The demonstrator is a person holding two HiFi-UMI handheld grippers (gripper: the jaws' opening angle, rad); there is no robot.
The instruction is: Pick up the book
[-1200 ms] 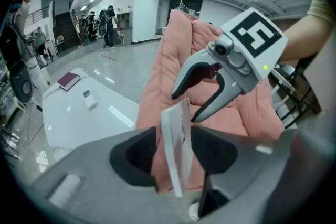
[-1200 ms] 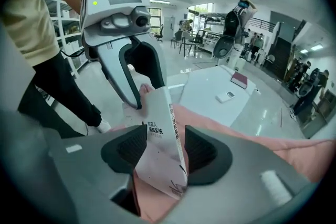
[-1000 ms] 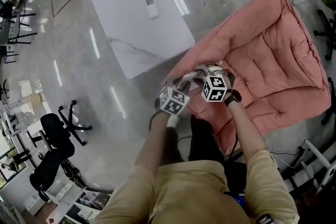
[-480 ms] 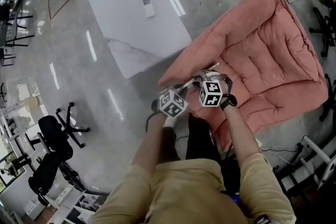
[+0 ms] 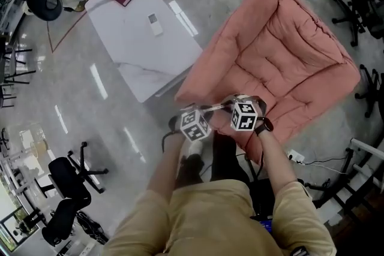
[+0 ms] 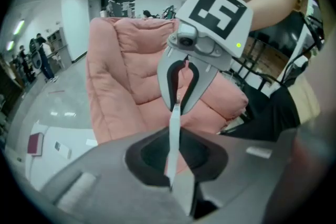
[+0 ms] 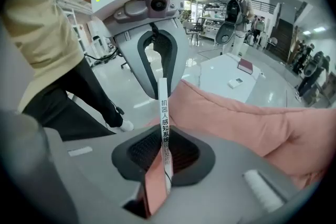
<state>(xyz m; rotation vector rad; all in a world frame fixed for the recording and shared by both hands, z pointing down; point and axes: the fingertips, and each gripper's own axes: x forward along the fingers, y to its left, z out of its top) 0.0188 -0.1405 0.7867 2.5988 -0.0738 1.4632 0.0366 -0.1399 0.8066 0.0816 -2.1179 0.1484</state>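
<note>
Left tool clamped on thin book. Right tool closing on its spine. Pink armchair at 1 o'clock.

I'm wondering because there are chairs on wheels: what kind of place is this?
Probably an open office or lab space: rolling office chairs stand on a shiny hard floor, and there is a lounge corner with a pink cushioned chair and a white table.
</note>
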